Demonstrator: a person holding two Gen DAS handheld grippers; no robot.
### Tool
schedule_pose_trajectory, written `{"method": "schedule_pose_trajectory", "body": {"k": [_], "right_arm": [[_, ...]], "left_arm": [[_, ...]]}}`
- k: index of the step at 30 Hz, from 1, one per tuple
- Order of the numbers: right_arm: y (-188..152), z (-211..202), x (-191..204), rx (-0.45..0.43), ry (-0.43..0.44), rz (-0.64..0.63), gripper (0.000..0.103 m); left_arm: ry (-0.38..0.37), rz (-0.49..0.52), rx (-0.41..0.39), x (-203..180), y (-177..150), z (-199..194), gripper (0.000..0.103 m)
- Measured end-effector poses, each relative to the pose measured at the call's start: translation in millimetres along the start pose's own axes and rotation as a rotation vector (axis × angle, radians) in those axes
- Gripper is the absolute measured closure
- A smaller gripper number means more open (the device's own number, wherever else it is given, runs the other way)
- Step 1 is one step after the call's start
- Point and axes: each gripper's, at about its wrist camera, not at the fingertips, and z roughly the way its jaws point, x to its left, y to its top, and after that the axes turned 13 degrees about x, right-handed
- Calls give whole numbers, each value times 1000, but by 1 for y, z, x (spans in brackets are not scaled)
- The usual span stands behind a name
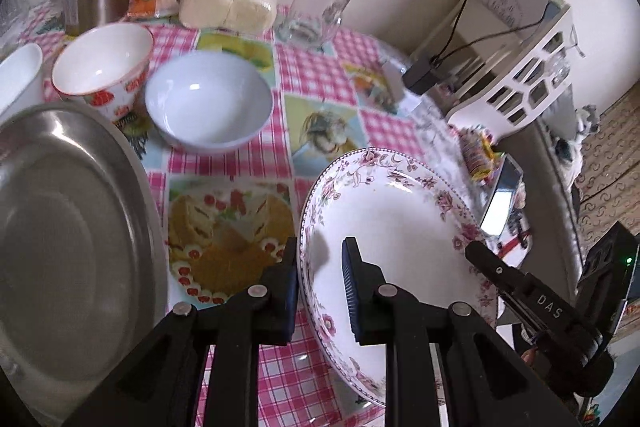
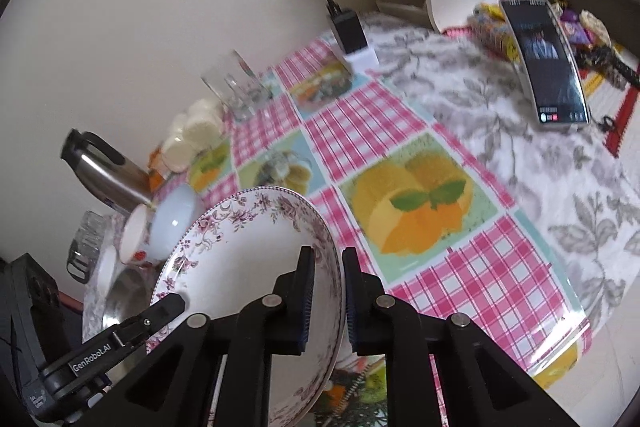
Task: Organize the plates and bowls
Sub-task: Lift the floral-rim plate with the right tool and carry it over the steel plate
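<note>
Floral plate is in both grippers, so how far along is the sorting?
Nothing looks stacked yet. In hand: the floral plate, its rim clamped by the left gripper and the right gripper on opposite sides. Left on the table: steel plate, pale blue bowl, strawberry bowl, all separate.

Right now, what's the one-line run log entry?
held: floral plate | left claw: shut on rim | right claw: shut on opposite rim | plate: off tablecloth

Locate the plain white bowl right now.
The plain white bowl sits on the checked tablecloth in the left wrist view, upper centre-left, right of the strawberry-print bowl and behind the steel dish.
</note>
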Motion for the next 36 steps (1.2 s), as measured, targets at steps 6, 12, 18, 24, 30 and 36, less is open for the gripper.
{"method": "schedule_pose_trajectory", "body": {"k": [6, 12, 18, 24, 30, 36], "right_arm": [[-3, -9, 21, -25, 21, -46, 88], [-7, -7, 44, -30, 32, -78, 88], [-12, -1, 68, -25, 49, -95, 88], [-18, 8, 97, -14, 65, -124, 88], [-25, 20, 128, 7, 83, -162, 88], [-34, 29, 162, 12, 105, -203, 88]], "left_arm": [[-26, -30, -40, 12, 3, -23, 82], [-35, -66, -68, 31, 5, -41, 82], [-21, -78, -97, 48, 5, -61, 82], [-21, -121, -127, 75, 7, -81, 82], [-34, -165, -159, 105, 5, -103, 82], [-48, -219, -196, 137, 4, -126, 82]]}}
